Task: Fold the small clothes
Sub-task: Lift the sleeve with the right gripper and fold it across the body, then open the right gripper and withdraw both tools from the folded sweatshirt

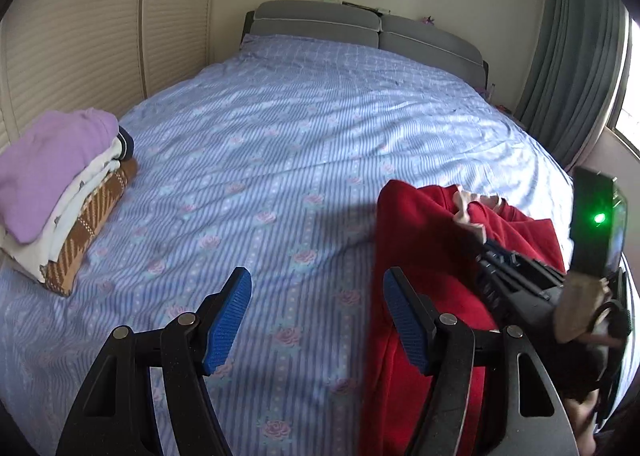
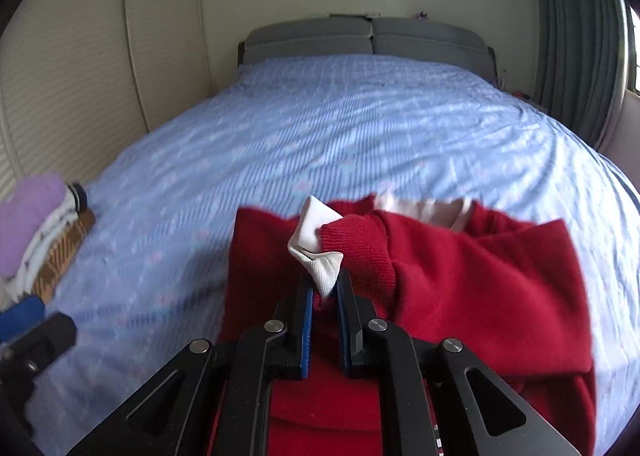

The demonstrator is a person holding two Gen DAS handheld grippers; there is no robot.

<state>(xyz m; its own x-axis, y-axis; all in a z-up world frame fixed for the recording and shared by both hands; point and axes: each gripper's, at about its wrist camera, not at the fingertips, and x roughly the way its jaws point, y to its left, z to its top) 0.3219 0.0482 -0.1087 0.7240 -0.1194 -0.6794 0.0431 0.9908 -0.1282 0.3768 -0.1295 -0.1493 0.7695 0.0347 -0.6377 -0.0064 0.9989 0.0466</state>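
1. Bed (image 1: 304, 128) with blue flowered sheet filled both views.
2. Red sweater (image 2: 460, 276) lay on the bed's near right part.
3. Stack of folded clothes (image 1: 60, 200) sat at the bed's left edge.
4. Left gripper (image 1: 316, 320) hovered over the bed, jaws apart, empty.
5. Right gripper (image 2: 325, 296) was clamped on the sweater's white cuff (image 2: 316, 252).

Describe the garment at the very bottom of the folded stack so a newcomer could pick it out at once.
Start at the bed with its blue striped sheet and go to its left edge, by the slatted wall, where a stack of folded clothes sits. The brown plaid garment lies at the bottom. Above it are a white piece and a lilac one; it alone has brown-and-cream checks.
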